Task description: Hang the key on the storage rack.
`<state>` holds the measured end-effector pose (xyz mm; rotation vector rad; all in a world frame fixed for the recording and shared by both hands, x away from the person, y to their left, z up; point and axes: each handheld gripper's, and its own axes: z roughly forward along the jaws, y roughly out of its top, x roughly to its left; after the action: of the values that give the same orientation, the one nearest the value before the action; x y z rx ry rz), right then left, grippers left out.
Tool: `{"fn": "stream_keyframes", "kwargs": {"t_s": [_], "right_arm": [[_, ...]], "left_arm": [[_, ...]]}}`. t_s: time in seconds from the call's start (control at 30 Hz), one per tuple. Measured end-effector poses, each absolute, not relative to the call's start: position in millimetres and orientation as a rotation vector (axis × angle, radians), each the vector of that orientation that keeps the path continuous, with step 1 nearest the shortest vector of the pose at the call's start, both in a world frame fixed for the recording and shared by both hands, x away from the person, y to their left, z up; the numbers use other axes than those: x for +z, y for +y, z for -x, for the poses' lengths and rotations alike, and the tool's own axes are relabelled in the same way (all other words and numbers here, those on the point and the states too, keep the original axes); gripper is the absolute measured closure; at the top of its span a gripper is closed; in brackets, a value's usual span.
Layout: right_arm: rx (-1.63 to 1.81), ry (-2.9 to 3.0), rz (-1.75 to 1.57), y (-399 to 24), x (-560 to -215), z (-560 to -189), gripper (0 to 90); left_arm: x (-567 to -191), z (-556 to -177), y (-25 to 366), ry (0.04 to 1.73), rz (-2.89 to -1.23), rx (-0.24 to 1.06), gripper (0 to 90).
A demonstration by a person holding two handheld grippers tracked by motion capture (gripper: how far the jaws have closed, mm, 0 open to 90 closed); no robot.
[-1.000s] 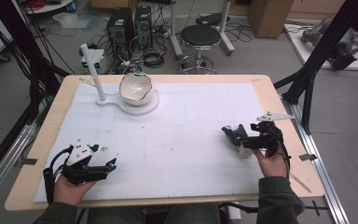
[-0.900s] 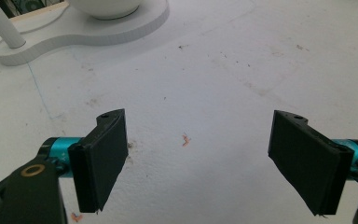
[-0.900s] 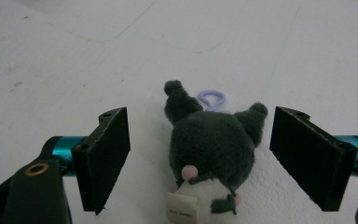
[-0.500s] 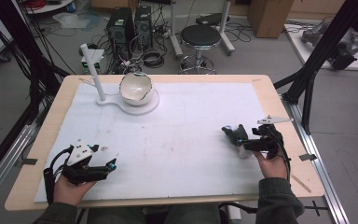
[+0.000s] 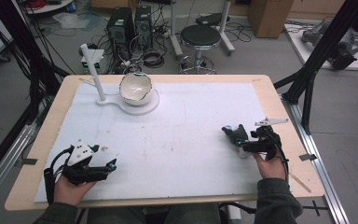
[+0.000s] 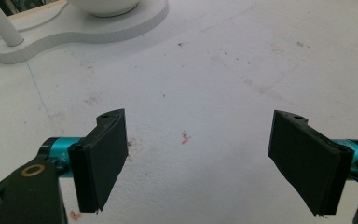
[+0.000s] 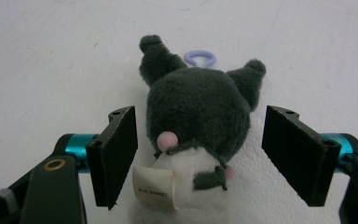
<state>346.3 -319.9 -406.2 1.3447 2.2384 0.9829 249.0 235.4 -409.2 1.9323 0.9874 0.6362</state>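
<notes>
A small plush toy with a dark grey head, two ears, a white body, a paper tag and a lilac loop lies on the white mat. It lies between the jaws of my right gripper. Those jaws have just been closing, and a narrow gap still shows on each side of the head. In the high view the plush toy and right gripper are at the table's right. My left gripper rests at the front left. Its jaws stand wide apart over bare mat.
A white bowl sits on a white stand with an upright post at the back left; the stand's base lies ahead of the left gripper. The white mat covers the wooden table.
The right gripper's jaws have drawn in closer around the plush toy. Both hands have stayed about where they were.
</notes>
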Motion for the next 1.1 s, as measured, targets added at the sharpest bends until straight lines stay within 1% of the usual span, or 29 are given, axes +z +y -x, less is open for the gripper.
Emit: {"fn": "stream_keyframes", "kwargs": {"t_s": [0.33, 0.73, 1.1], "right_arm": [[0.948, 2.249, -1.365, -319.9, -413.0, -348.9, 28.5], [0.957, 2.271, -1.4, -319.4, -419.8, -350.1, 35.9], [0.976, 2.283, -1.387, -321.2, -418.9, -349.3, 47.8]], "left_arm": [[-409.6, -249.3, 234.9, 0.982, -1.94, 0.639, 20.1], [-409.7, -249.4, 234.6, 0.982, -1.942, 0.634, 20.1], [-409.7, -249.5, 234.6, 0.978, -1.944, 0.634, 20.1]]}}
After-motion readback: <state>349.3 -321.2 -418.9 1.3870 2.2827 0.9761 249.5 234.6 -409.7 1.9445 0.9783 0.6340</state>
